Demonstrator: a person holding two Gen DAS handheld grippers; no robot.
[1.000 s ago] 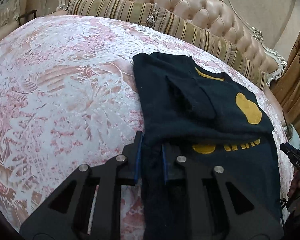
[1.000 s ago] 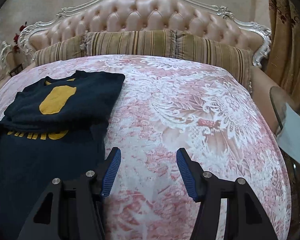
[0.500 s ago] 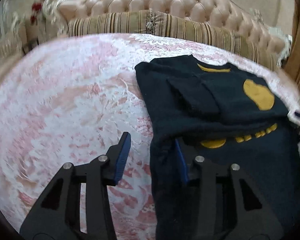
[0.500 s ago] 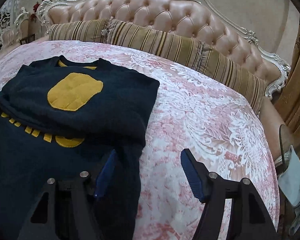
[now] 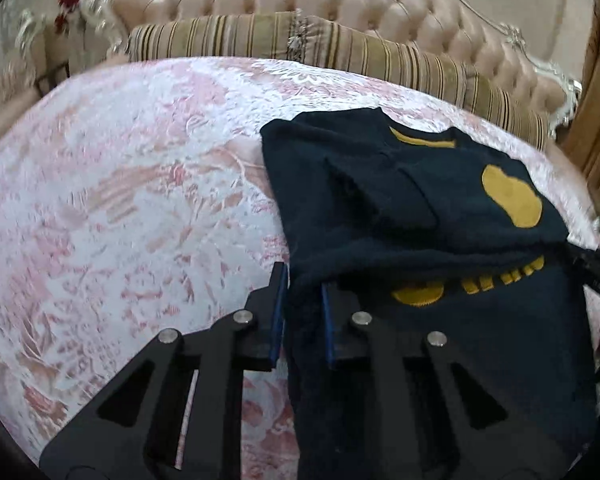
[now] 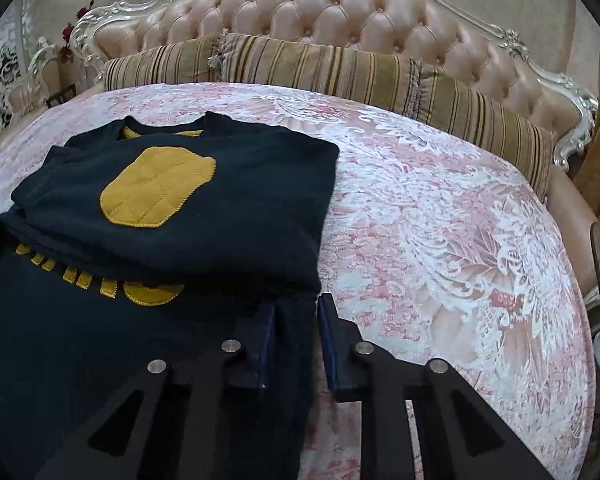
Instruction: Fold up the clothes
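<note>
Sweater (image 5: pixel 440 208) edges sit pinched in left claw (image 5: pixel 303 312) and right claw (image 6: pixel 296 332).

— Can any writing be read here?

— Only yellow lettering is seen on the dark sweater (image 6: pixel 228 216), below the yellow patch (image 6: pixel 156 188).

— Can the word be made out?

— No. Its upper part is covered by the folded-over cloth, so only the bottoms of a few letters (image 5: pixel 500 276) and a rounded shape (image 5: pixel 418 294) are shown. No brand, number or label is found elsewhere.
</note>
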